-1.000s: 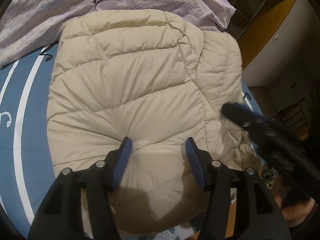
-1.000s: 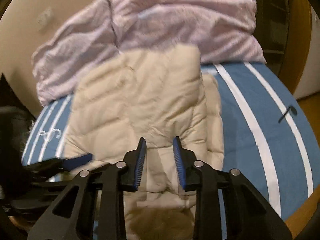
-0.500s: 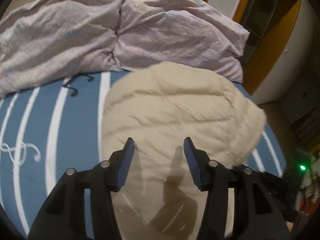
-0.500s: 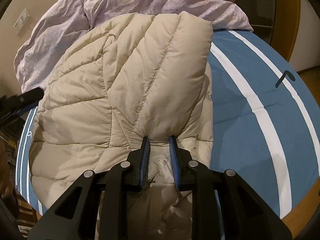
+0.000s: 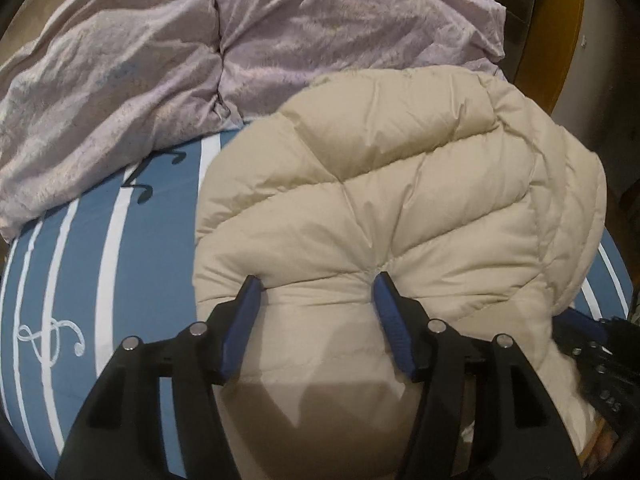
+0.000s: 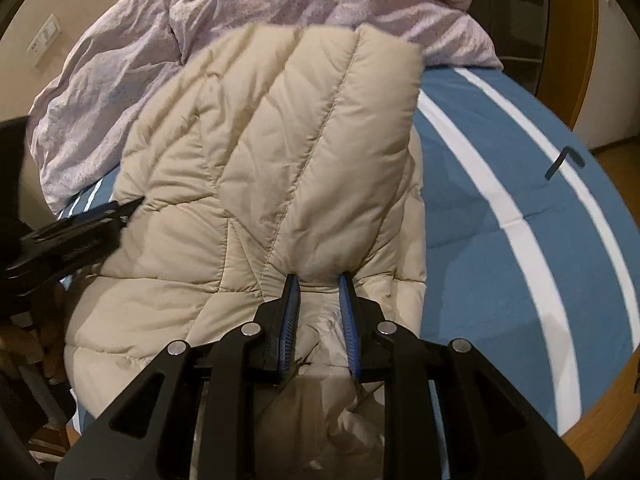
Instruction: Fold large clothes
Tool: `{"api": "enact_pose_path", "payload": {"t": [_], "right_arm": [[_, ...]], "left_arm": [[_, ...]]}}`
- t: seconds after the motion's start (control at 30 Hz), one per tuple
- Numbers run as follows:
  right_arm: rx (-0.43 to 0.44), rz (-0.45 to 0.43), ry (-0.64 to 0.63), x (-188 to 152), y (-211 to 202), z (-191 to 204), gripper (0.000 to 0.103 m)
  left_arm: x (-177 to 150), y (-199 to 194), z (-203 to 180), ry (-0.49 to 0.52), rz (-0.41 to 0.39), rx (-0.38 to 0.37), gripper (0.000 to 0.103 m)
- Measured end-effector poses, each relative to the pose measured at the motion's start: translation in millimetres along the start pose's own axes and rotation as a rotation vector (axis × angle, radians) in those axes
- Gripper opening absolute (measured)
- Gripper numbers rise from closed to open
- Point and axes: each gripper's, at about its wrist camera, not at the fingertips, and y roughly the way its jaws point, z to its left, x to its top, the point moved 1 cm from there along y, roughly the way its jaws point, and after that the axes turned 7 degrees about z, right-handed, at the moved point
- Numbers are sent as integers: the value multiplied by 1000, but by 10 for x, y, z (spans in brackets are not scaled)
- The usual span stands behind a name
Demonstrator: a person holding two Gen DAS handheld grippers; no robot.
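Left wrist view: beige quilted down jacket [image 5: 400,208] lies bunched on the blue bed cover [image 5: 80,280] with white stripes and a treble-clef print, its far edge touching the crumpled lilac duvet [image 5: 160,60]. Left gripper [image 5: 316,292] has a puffy fold of the jacket between its blue pads [image 5: 244,320]; jaws wide and opening, fabric bulging between them, both tips dented into it. Right gripper shows dark at this view's right edge, beside the jacket hem. Right wrist view: right gripper [image 6: 318,288] has jaws narrow, clamped on a raised fold of the jacket [image 6: 280,152] near its right edge. Left gripper's black tip [image 6: 128,206] touches the jacket's left side. Striped cover [image 6: 500,208] lies bare to the right, wooden bed edge beyond.
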Motion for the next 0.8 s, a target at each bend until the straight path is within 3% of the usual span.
{"api": "enact_pose_path", "payload": {"t": [0.27,0.5,0.63,0.8], "right_arm": [[76,-142,-72,269,-375,220,23],[10,-103,-53,550,41,208,23],[-37,-84,-56,465,301,123,23],[-85,-121,-89,343,426,109,23]], "left_arm": [[-26,68,27,-24,5,-25,59],[-29,80,39,-34,5,-41,59],[8,47,71,-47,5,-61,59],[205,-105,112,-76,-38,-68,60]]}}
